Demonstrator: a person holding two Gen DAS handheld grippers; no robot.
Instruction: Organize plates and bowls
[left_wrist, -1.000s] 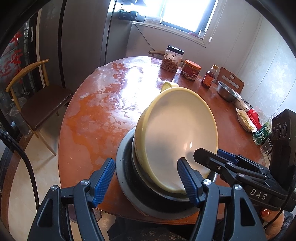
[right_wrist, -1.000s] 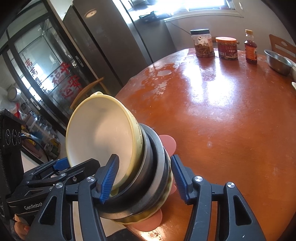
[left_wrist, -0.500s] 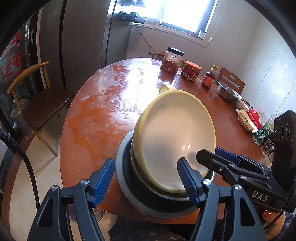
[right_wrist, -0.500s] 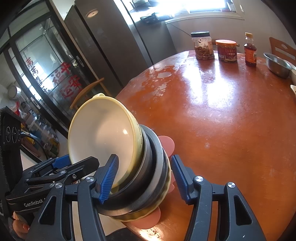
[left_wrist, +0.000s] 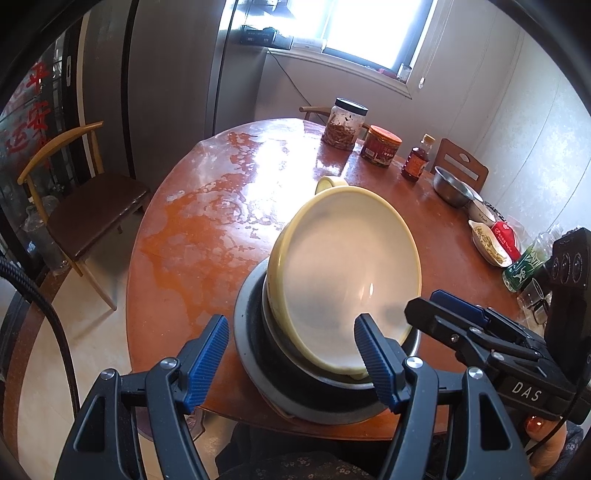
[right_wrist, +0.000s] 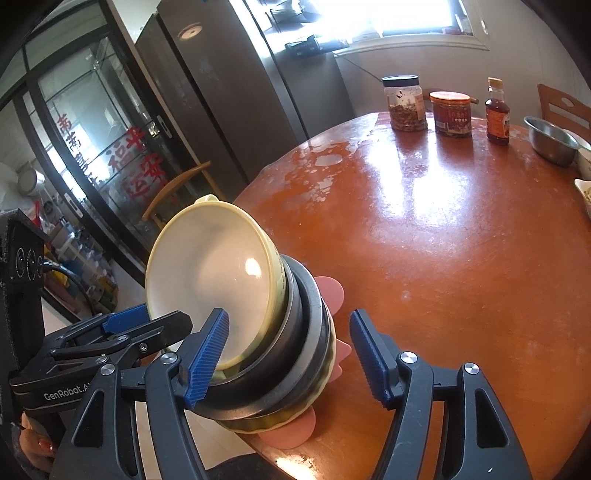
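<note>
A tilted yellow bowl (left_wrist: 343, 273) tops the stack between both grippers. The left gripper (left_wrist: 295, 354) straddles it unclamped; the right gripper (right_wrist: 290, 350) is opening, equally near.

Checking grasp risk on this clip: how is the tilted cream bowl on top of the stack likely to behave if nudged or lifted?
The cream bowl sits tilted in the dark bowls at the table edge, so a nudge may well slide or rock it. Its glossy inside suggests slippery. It looks rigid, probably ceramic, so a fall could chip it.

Sunlit window (left_wrist: 373, 27) above a round wooden table (left_wrist: 207, 236); wooden chair (left_wrist: 85, 199) on pale floor.
</note>
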